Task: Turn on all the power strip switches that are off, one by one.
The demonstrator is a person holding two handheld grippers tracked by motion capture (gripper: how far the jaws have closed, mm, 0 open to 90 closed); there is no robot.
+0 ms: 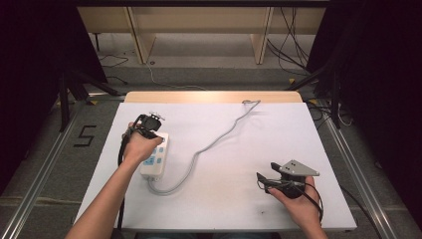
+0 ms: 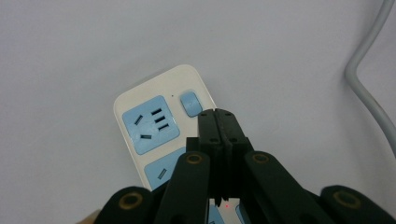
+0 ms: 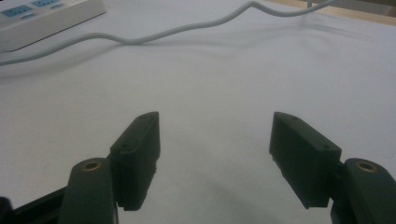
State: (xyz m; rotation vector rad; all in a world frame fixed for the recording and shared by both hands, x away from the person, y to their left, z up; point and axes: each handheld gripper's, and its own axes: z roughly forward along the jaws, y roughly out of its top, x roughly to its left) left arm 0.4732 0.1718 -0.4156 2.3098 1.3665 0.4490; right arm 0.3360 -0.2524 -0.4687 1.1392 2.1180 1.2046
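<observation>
One white power strip (image 2: 161,128) with one grey cord (image 1: 219,137) lay on the bench (image 1: 224,199). The left gripper (image 2: 219,116), jaws pressed together on nothing, hovered over its blue switch (image 2: 190,102); the right gripper (image 3: 215,158) gaped wide.

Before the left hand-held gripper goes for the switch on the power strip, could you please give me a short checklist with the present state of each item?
1. Left hand-held gripper jaws shut together, fit for pressing with the tip: ok.
2. Tip lined up with the blue switch: ok, it sits just beside the switch.
3. Tip already touching the switch: cannot tell.
4. Power strip lying flat on the white table: ok.
5. Grey cord out of the left gripper's way: ok, it runs off to the far edge.
6. Right hand-held gripper open, holding nothing, well apart from the strip: ok.
</observation>
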